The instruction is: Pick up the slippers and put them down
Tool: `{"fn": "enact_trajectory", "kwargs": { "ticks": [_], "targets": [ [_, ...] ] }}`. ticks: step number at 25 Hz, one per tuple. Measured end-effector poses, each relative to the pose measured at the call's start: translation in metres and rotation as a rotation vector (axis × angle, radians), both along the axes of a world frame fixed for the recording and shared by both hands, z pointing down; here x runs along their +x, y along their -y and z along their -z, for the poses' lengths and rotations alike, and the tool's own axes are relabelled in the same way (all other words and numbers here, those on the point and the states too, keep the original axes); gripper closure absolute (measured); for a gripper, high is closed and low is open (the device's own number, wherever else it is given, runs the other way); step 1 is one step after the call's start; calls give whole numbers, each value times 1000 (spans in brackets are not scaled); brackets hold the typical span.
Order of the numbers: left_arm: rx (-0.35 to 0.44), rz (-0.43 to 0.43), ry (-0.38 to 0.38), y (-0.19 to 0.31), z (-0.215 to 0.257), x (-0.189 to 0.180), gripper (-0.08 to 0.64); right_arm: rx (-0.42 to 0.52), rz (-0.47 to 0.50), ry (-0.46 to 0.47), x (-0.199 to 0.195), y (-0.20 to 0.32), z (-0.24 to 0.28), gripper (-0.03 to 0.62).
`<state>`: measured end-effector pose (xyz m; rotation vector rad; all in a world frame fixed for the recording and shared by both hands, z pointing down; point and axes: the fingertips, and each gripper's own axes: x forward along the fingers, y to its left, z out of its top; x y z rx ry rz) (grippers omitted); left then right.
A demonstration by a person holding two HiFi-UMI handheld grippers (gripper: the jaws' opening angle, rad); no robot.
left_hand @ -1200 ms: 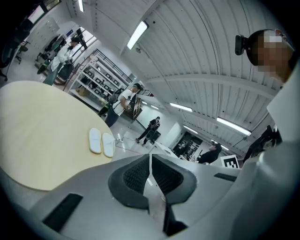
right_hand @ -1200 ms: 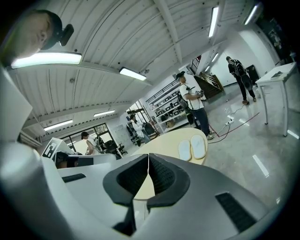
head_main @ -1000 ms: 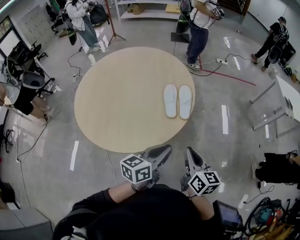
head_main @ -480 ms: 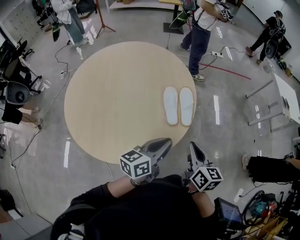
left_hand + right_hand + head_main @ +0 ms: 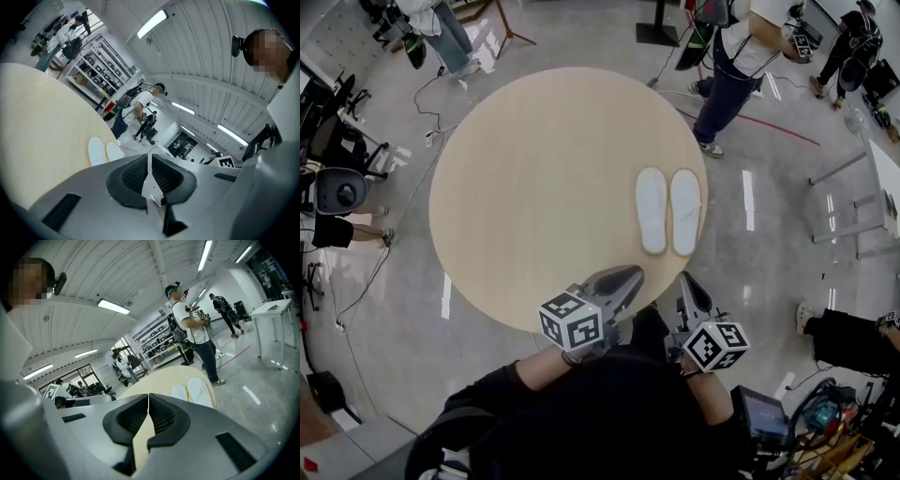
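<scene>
Two white slippers lie side by side, soles down, on the right part of the round beige table. They also show small in the left gripper view, slippers, and in the right gripper view, slippers. My left gripper hangs at the table's near edge, shut and empty. My right gripper is just off the near edge, below the slippers, shut and empty too. Both are well short of the slippers.
A person in dark trousers stands right behind the table's far right rim. More people and cables are on the grey floor beyond. Office chairs stand at the left, and a white table leg frame at the right.
Both grippers and my head have moved forward toward the table, so the table and slippers sit closer in view. The jaws stayed shut. The person behind the table shifted to the right.
</scene>
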<state>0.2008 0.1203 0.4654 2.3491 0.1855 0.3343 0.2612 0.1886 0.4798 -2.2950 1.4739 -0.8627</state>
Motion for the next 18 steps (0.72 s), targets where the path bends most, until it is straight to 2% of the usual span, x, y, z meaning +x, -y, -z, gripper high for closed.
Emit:
{"fn": "enact_trajectory", "kwargs": {
  "ticks": [6,10,12,15,18],
  "targets": [
    [34,74,45,25,-6,58,532,-14,66,3,69,29,-6,575],
    [77,131,114,51,-28,104,521,-46,92,34,119,51,-29,574],
    [87,155,156,60,-49,130,382,-75,96,56,146,56,-50,567],
    [76,166,209,70,-82,151,339,-121,103,106,166,66,-85,406],
    [54,164,247,76,-107,160,339,-173,99,115,175,71,-106,359]
  ]
}}
